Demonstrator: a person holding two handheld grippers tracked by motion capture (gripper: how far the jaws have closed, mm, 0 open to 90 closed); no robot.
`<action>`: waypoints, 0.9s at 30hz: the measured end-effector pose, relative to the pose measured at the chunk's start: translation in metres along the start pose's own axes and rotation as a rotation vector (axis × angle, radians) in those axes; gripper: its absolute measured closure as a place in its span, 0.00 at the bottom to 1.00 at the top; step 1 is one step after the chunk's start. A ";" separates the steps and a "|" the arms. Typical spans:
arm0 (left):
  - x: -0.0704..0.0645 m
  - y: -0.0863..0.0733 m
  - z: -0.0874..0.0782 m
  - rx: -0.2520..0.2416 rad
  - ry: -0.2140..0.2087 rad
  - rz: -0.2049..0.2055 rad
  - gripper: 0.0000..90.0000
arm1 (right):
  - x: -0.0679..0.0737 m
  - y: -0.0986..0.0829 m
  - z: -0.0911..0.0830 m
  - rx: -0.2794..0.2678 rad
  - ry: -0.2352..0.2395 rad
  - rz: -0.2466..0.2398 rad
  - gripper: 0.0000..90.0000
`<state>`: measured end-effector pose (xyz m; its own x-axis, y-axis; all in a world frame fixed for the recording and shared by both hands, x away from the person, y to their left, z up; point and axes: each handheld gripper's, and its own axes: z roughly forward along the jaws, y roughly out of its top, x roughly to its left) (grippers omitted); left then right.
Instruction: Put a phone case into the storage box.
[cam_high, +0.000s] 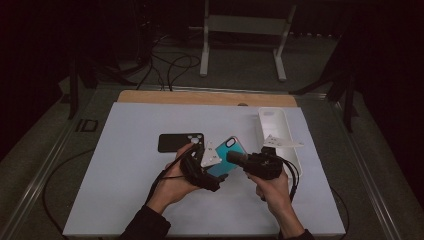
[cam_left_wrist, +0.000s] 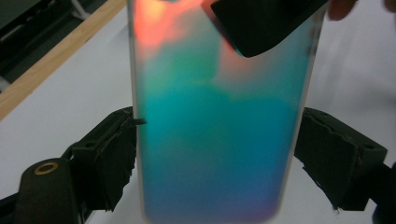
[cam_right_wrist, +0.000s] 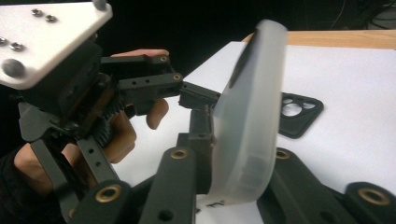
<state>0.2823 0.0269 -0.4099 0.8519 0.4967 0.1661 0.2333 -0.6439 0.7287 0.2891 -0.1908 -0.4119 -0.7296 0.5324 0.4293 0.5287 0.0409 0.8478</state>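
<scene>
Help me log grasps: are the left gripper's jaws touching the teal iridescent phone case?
Touching. In the left gripper view, both black jaws of the left gripper press the teal iridescent phone case's two long edges.

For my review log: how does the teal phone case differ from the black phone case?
The teal phone case is iridescent teal with frosted edges; the black phone case is matte black. The teal one is held up off the table between the left gripper and right gripper; the black one lies flat on the white table, untouched. Both have camera cutouts.
</scene>
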 end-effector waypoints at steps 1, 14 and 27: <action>0.001 0.000 0.000 0.000 -0.004 -0.008 0.18 | 0.001 0.000 0.001 -0.003 -0.008 -0.006 0.95; 0.015 -0.010 -0.008 -0.047 -0.101 -0.112 0.11 | 0.005 0.003 -0.009 -0.023 -0.067 -0.097 0.96; 0.020 -0.021 -0.006 -0.072 -0.259 -0.144 0.23 | 0.022 0.008 -0.019 -0.043 0.068 -0.225 0.96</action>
<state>0.2914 0.0537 -0.4175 0.9058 0.4091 -0.1101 0.3343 -0.5304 0.7791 0.2688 -0.1948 -0.3898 -0.8553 0.4554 0.2471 0.3316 0.1148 0.9364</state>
